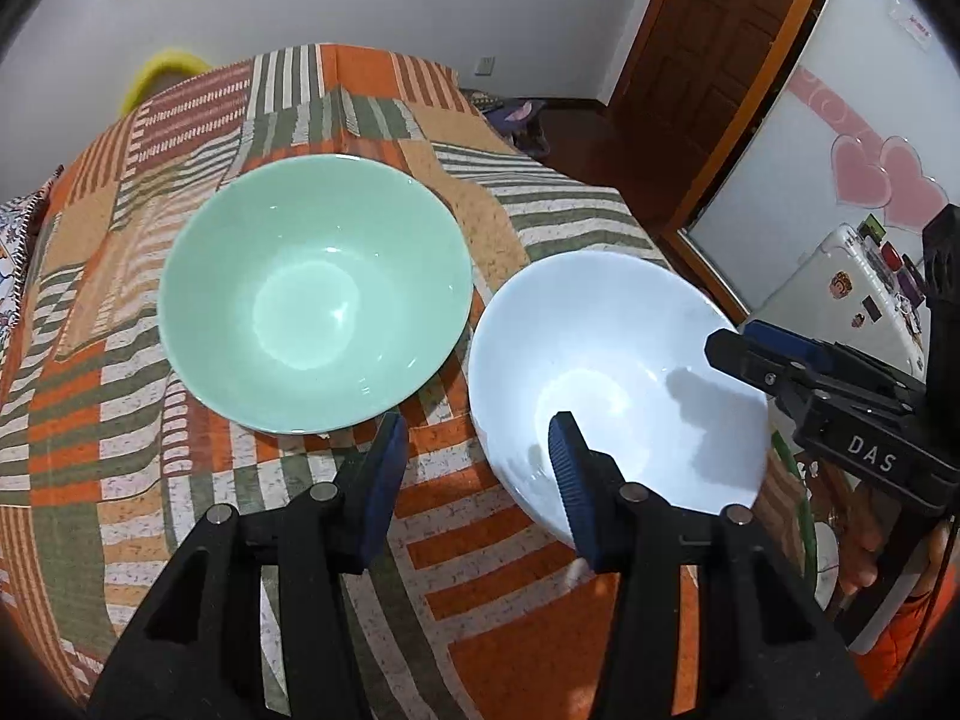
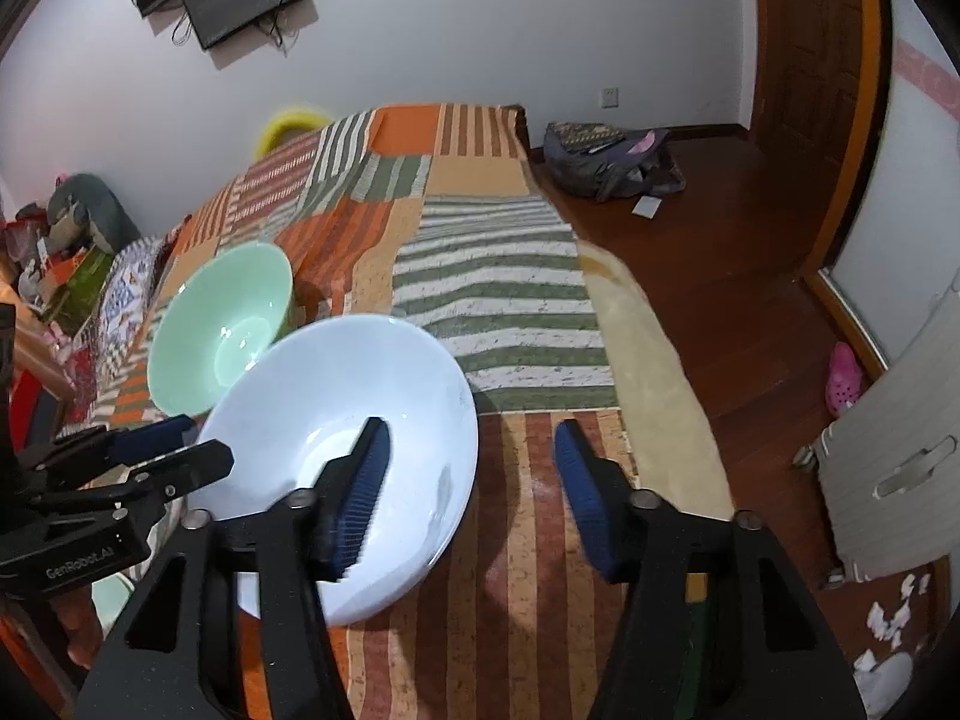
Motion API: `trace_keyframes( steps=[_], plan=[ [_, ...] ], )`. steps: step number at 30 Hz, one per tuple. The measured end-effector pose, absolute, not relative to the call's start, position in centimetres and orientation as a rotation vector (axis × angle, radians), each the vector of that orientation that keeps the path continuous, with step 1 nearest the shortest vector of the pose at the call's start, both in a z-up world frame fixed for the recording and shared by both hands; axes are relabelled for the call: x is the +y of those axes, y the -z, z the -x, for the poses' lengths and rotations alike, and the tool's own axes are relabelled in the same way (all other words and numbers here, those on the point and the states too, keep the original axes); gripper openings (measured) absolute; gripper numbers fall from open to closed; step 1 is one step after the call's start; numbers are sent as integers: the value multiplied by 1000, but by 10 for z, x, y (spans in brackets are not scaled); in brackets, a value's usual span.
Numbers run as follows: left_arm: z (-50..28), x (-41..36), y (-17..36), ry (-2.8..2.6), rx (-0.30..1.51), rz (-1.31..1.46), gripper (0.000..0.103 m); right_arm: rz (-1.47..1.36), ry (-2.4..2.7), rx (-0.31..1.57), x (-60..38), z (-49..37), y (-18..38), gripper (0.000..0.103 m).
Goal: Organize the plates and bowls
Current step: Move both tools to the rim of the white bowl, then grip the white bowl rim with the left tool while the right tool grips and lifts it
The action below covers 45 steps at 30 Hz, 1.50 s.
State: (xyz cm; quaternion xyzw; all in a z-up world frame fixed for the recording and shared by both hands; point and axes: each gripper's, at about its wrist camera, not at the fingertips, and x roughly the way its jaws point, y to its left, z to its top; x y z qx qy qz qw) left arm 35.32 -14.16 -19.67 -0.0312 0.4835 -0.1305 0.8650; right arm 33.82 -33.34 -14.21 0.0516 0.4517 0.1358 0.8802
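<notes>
White bowl [image 1: 618, 384] sits on the striped patchwork bedspread [image 1: 480, 570], straddled at its rim by both released tongs: left gripper [image 1: 477, 474] on one side, right gripper [image 2: 471, 492] on the other, pads apart. Green bowl [image 1: 315, 294] lies beyond the left gripper's tips.

We see a pale green bowl [image 1: 315, 294] and, just beside it, a white bowl [image 1: 618, 384]. Under the green bowl lies a patchwork cloth [image 1: 480, 540] in orange, olive green, tan and cream, with stripes in most patches and speckled cream bands. Behind the green bowl, past the cloth's far edge, shows a yellow rim [image 1: 159, 69]. Both grippers, the left gripper [image 1: 477, 456] and the right gripper [image 2: 471, 474], are black with dark blue ribbed pads [image 2: 363, 498]. Off to the cloth's right, the floor [image 2: 720, 252] is reddish brown wood.
</notes>
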Motion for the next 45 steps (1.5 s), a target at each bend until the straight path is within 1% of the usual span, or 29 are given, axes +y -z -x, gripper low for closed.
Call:
trace_keyframes(
  steps=[3, 4, 5, 6, 8, 10, 14, 15, 17, 21, 26, 45],
  plan=[
    [-356, -144, 200, 284, 1013, 73, 46, -103, -289, 959, -330, -342, 148, 43],
    [-356, -145, 201, 289, 1016, 72, 42, -106, -293, 965, -328, -344, 150, 40],
    [-357, -146, 202, 292, 1021, 71, 37, -110, -297, 976, -327, -347, 153, 34],
    [-358, -148, 203, 295, 1029, 67, 35, -123, -303, 989, -328, -348, 155, 31],
    [-361, -150, 207, 283, 1042, 55, 28, -150, -319, 1005, -329, -352, 159, 29],
    [-362, -150, 211, 279, 1050, 50, 25, -167, -330, 1015, -330, -353, 162, 26],
    [-363, -149, 214, 305, 1064, 84, 15, -206, -336, 1028, -333, -354, 167, 19],
    [-362, -150, 213, 306, 1058, 78, 15, -217, -343, 1030, -332, -355, 168, 14],
    [-360, -153, 210, 306, 1051, 57, 15, -226, -349, 1033, -329, -355, 168, 10],
    [-354, -153, 205, 313, 1059, 59, 14, -166, -307, 1011, -321, -347, 161, 10],
    [-339, -147, 194, 319, 1046, 87, 13, -159, -304, 981, -321, -335, 149, 10],
    [-221, -105, 92, 264, 831, 80, 13, -104, -387, 813, -285, -258, 74, 11]
  ],
)
